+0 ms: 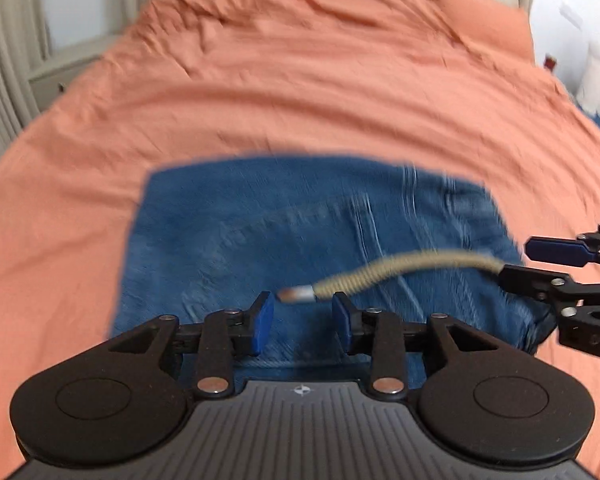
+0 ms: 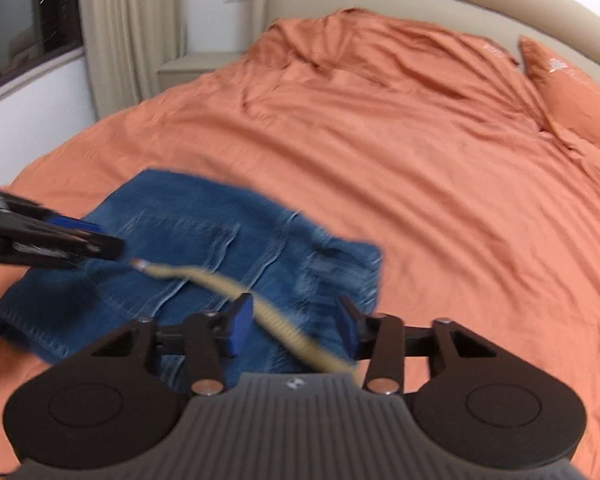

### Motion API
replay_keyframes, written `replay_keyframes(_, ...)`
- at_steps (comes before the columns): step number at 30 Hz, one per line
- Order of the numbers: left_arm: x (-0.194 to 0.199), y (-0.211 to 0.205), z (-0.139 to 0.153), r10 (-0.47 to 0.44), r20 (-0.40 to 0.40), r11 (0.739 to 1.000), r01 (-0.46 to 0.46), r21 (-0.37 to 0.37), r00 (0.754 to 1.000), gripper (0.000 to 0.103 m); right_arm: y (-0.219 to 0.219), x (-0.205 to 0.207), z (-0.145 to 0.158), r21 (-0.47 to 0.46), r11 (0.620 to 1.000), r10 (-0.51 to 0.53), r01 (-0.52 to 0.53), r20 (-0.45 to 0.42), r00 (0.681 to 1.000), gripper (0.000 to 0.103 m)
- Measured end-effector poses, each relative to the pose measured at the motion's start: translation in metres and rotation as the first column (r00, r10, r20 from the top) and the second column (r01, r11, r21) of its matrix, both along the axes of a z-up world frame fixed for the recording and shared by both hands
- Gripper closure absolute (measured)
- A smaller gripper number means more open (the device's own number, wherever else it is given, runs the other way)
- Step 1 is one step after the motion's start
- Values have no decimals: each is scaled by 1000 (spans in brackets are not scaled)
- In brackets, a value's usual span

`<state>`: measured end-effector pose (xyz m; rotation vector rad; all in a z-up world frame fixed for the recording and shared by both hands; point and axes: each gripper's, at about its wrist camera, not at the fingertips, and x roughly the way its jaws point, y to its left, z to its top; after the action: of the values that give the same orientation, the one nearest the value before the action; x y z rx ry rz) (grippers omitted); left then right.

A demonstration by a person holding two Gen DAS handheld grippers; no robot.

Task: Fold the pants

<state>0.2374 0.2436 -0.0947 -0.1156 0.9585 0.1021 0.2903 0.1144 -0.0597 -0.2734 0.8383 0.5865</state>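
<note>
Blue denim pants point(image 1: 300, 248) lie folded into a compact rectangle on the orange bedspread point(image 1: 300, 92). They also show in the right wrist view point(image 2: 204, 256). My left gripper point(image 1: 302, 318) is open and empty, hovering above the near edge of the pants. My right gripper point(image 2: 294, 330) is open and empty above the pants' right part; it shows at the right edge of the left wrist view point(image 1: 540, 260). A beige coiled cable point(image 1: 400, 270) with a metal plug end hangs between the grippers over the denim and crosses between the right gripper's fingers point(image 2: 276, 320).
An orange pillow point(image 2: 572, 88) lies at the bed's far right by the beige headboard point(image 2: 420, 4). A nightstand point(image 2: 196, 66) and curtains point(image 2: 128, 28) stand to the far left. White objects point(image 1: 598, 76) stand beside the bed at right.
</note>
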Motion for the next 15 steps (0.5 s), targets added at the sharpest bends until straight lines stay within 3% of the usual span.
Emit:
replay_keyframes(4,6,-4,-27,-19,-65,999,21,25,998,61,-1,6,-40,-37,998,-45,42,-87,995,69)
replay_keyframes(7,11,-6,-30,-16,-74,999,18,27,997,62,-10,11,-58,6,996,-87,89,-144,986,69)
replay_keyframes(15,3,-2,-7,31,-61,999,-33,-24,998,61,-2,16,-46,-35,996,-86,81,-152,985,65)
